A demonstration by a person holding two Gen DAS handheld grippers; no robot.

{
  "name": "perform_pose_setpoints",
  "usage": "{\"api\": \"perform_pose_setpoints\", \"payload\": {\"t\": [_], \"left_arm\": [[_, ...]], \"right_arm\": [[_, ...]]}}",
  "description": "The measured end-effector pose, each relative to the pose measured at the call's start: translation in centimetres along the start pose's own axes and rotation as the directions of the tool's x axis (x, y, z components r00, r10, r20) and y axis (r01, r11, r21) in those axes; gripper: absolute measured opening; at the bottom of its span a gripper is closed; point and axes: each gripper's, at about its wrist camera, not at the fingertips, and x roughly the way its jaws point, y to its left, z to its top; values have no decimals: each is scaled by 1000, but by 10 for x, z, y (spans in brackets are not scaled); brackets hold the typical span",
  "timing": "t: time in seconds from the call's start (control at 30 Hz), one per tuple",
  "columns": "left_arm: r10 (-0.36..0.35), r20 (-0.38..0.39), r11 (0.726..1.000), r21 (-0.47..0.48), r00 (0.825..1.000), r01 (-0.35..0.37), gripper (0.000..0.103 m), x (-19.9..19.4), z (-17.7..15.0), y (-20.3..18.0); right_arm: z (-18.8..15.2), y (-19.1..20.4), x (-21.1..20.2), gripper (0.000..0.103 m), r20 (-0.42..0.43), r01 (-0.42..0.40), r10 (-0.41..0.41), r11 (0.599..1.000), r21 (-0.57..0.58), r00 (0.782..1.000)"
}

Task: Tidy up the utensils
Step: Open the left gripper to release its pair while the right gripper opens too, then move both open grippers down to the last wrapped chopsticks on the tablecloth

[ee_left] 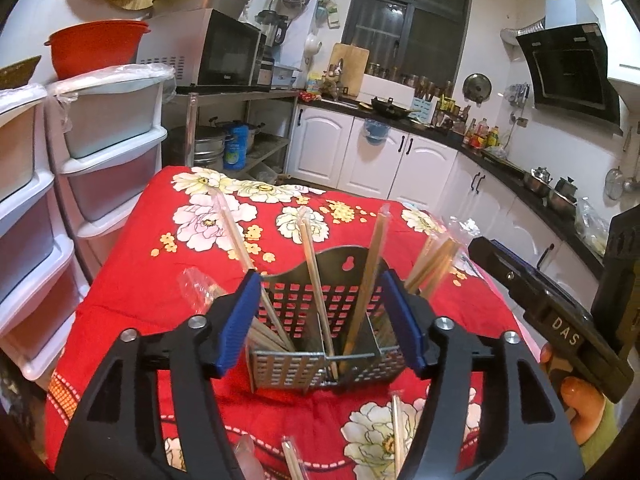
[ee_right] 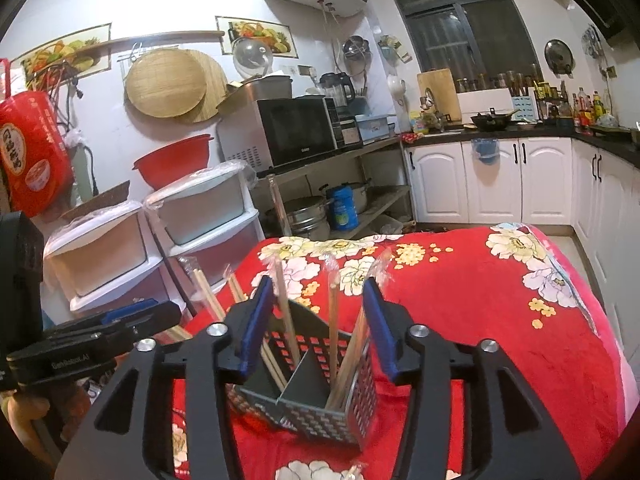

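Observation:
A grey perforated metal utensil holder [ee_left: 288, 372] [ee_right: 320, 420] stands on a red floral cloth [ee_left: 140, 280] [ee_right: 480, 320]. Several plastic-wrapped wooden chopsticks [ee_left: 312, 256] [ee_right: 332, 320] lean upright in its compartments. My left gripper [ee_left: 320, 280] is open just in front of the holder, its blue pads on either side and apart from it. My right gripper [ee_right: 318, 282] is open too, above the holder's corner, with nothing pressed between its pads. Each gripper shows in the other's view, the right gripper [ee_left: 552, 312] at the right and the left gripper [ee_right: 100, 332] at the left.
More wrapped chopsticks [ee_left: 398, 432] lie on the cloth near me, and others [ee_right: 208, 296] stick out at the left edge. White plastic drawer units [ee_left: 112, 140] stand to the left. A microwave [ee_right: 296, 128] on a shelf and white cabinets [ee_right: 492, 184] are behind. A hand [ee_left: 580, 400] holds the right gripper.

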Motion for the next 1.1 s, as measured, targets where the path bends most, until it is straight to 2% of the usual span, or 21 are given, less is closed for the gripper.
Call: {"api": "perform_pose_setpoints", "payload": {"t": [0.33,0.43,0.53,0.8,1.1], "left_arm": [[-5,-1,1000,-1,1000,5,82,-18,-19,-2],[-6,-8,1000,-7,1000,6,83,-20,-24,0],[-3,-15,1000,-14,1000,3,89,-23,-31,3],[8,-29,999,-33,1000,-9,91,-30,-48,14],[31,-81,998,-56,996,-36,91,-27,-73,28]], "right_arm": [[-17,11,-24,63,-27,-5,3,998,-56,1000],[-23,13,-28,65,-41,-8,5,998,-61,999],[-31,15,-33,67,-54,-7,3,998,-69,999],[-50,15,-38,68,-107,2,-11,996,-85,994],[-72,14,-35,68,-190,1,-21,995,-102,982]]}}
